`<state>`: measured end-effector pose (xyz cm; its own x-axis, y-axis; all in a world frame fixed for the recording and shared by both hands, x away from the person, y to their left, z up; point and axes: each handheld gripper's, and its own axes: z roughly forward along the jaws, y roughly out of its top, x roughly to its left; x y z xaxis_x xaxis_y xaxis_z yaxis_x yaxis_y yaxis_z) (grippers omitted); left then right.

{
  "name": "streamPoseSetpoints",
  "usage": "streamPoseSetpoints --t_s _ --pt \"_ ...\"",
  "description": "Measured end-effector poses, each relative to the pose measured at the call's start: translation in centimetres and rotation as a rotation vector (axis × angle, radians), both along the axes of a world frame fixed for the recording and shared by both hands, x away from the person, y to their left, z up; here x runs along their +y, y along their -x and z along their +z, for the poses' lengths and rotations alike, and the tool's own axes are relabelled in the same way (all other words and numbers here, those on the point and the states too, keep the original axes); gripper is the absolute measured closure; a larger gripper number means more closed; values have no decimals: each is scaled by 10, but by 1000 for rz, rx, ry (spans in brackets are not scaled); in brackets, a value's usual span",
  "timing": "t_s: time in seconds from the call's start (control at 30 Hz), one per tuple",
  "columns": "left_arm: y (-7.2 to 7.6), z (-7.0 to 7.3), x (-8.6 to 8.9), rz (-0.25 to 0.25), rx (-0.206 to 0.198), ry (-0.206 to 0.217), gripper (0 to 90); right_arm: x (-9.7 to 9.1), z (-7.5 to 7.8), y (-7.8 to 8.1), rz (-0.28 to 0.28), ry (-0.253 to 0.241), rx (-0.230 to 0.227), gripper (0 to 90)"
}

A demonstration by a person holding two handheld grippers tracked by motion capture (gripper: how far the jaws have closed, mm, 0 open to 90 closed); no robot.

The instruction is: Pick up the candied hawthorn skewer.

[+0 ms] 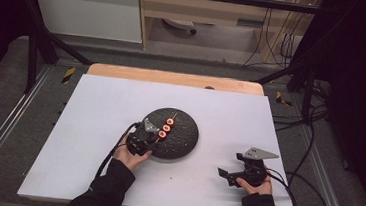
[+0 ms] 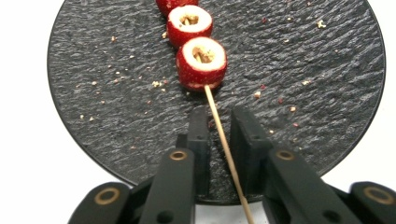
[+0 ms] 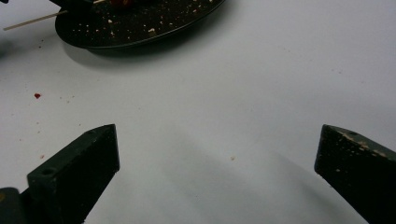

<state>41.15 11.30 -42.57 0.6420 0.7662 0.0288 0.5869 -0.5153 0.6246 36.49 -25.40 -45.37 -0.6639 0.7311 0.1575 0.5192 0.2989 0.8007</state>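
Fingers: L gripper (image 2: 218, 122) jaws are stood either side of the skewer stick (image 2: 224, 140), narrow gap left, stick not clearly pinched – approx. closing, not clamped. R gripper (image 3: 217, 154) jaws are spread wide, nothing between, parked over bare table (image 1: 90, 165) well apart from plate.

Largest first: white table top; black slate plate (image 2: 327, 70) at centre, crumbs scattered on it. Skewer is laid across plate, three red cored fruit pieces (image 2: 201, 63) threaded, handle end overhanging rim toward L gripper.

Progress (judged): threading looks done; fruit all on the stick. Left to do: grip to be secured, skewer to be lifted/moved. R gripper not yet engaged.
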Motion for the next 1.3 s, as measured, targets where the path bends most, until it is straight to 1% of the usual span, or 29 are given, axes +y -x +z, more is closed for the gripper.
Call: streamPoseSetpoints --t_s 0.1,0.17,0.2,0.23,0.3,0.33,0.4,0.43,0.47,0.5,0.53,0.57,0.6,0.63,0.67,0.7,0.77,0.87,0.9,1.0,1.07,1.1,1.3 --pt "1 -1 -4 11 -10 -16 817 0 -1 0 1 3 1 9" --pt "1 -1 -5 19 -10 -13 830 0 0 0 1 3 2 9" --pt "2 -1 -5 34 -14 -15 841 0 0 0 0 2 3 9" --pt "2 -1 -5 34 -14 -15 858 0 0 0 0 3 2 10" --pt "2 -2 -5 43 -16 -5 876 0 0 0 0 2 3 10" --pt "3 -3 -4 50 -18 9 877 0 0 0 0 2 3 9" --pt "3 -3 -4 55 -20 14 880 0 -1 0 1 3 1 10" --pt "3 -2 -2 51 -28 30 881 0 -1 0 1 3 2 10" --pt "3 -2 -2 51 -28 30 882 0 -1 0 1 3 2 10" --pt "5 -1 0 51 -41 53 882 0 -1 0 1 4 2 10" --pt "5 -1 2 49 -47 65 883 0 -1 0 1 5 1 10" --pt "5 -1 2 49 -47 65 883 0 -1 0 1 4 0 10" --pt "7 0 4 48 -54 86 883 0 -1 0 1 3 2 10" --pt "7 0 4 48 -54 86 884 1 -1 0 1 4 3 10" --pt "8 1 7 45 -66 105 884 1 -1 0 1 5 4 10" --pt "8 1 7 45 -66 105 884 1 -1 0 1 5 4 10" --pt "10 2 10 41 -75 134 884 1 -1 1 0 4 7 10" --pt "16 5 16 25 -104 169 883 1 -1 0 1 6 5 10" --pt "16 5 16 25 -104 169 883 1 -1 1 0 5 4 10" --pt "20 6 22 12 -112 200 883 1 -1 0 1 6 6 10" --pt "26 7 29 4 -132 218 883 1 -1 1 -1 4 7 10" --pt "26 7 29 4 -132 218 883 1 -1 0 0 3 6 10" --pt "36 8 42 -17 -151 272 883 2 -1 1 -5 -8 7 10"
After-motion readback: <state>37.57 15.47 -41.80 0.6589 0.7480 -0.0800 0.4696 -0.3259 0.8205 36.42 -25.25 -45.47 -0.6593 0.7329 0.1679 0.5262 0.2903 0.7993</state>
